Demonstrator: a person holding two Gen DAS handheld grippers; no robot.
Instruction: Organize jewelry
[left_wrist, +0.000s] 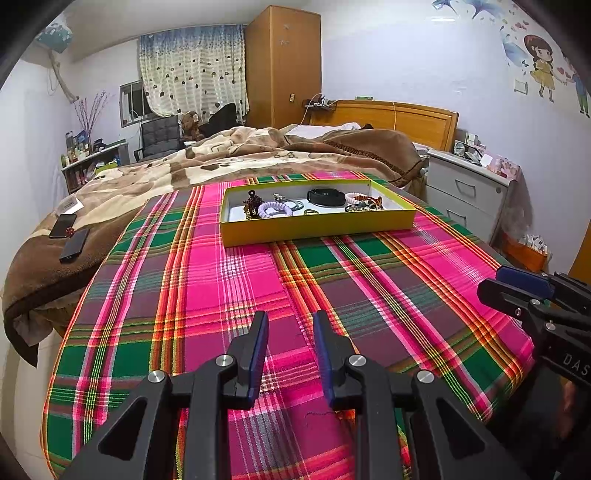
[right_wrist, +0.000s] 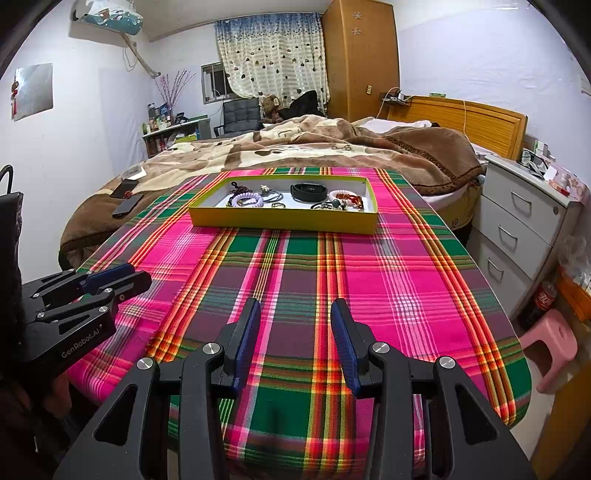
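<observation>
A shallow yellow box (left_wrist: 317, 224) (right_wrist: 282, 220) sits at the far end of a table with a pink and green plaid cloth (left_wrist: 258, 288) (right_wrist: 369, 280). It holds several jewelry pieces: a lilac bracelet (left_wrist: 274, 209) (right_wrist: 246, 201), a black band (left_wrist: 326, 196) (right_wrist: 308, 192), a white and red bracelet (left_wrist: 364, 200) (right_wrist: 345, 196) and small rings. My left gripper (left_wrist: 290, 317) is open and empty over the near cloth. My right gripper (right_wrist: 295, 306) is open and empty, also near the front edge. Each shows in the other's view, the right gripper (left_wrist: 517, 284) and the left gripper (right_wrist: 110, 277).
A bed with a brown blanket (left_wrist: 258, 155) (right_wrist: 332, 147) lies behind the table, with two phones (left_wrist: 68, 236) on it. A grey drawer cabinet (right_wrist: 524, 229) and a pink stool (right_wrist: 554, 347) stand to the right.
</observation>
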